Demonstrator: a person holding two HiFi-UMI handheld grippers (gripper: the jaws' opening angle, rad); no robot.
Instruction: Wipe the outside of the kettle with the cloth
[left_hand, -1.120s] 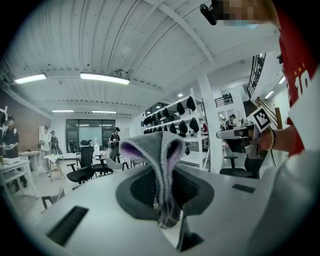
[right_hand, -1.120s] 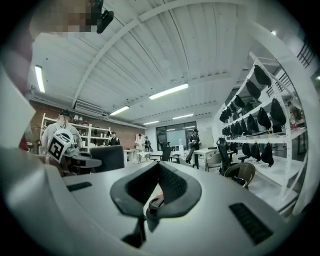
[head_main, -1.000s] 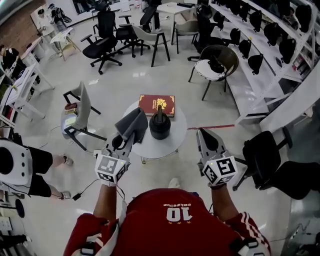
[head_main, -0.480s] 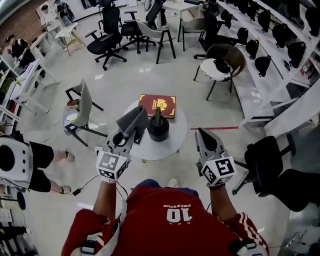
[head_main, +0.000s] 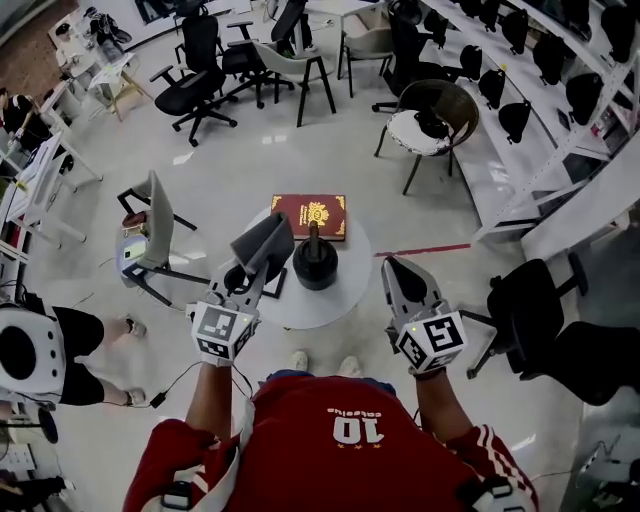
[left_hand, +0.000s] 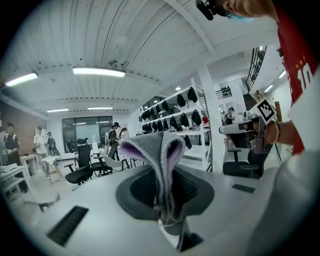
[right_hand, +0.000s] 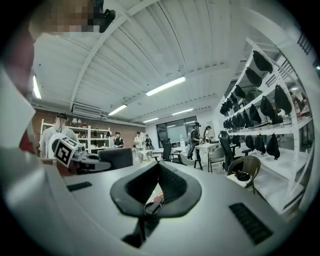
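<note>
A black kettle (head_main: 315, 264) stands upright in the middle of a small round white table (head_main: 350, 285). A folded grey cloth (head_main: 263, 243) is pinched in my left gripper (head_main: 260, 266), which hangs just left of the kettle; whether the cloth touches it I cannot tell. In the left gripper view the cloth (left_hand: 151, 148) sticks up from between the shut jaws. My right gripper (head_main: 393, 266) is shut and empty, level with the table's right edge and apart from the kettle. In the right gripper view its jaws (right_hand: 157, 166) meet at the tips.
A red book (head_main: 309, 215) lies on the far side of the table. A grey chair (head_main: 150, 225) stands to the left, a black office chair (head_main: 525, 305) to the right. A person (head_main: 40, 345) stands at far left. Shelves (head_main: 560, 90) line the right wall.
The head view has shifted a little. Both grippers keep nearly the same places by the table, the left still with the cloth beside the kettle.
</note>
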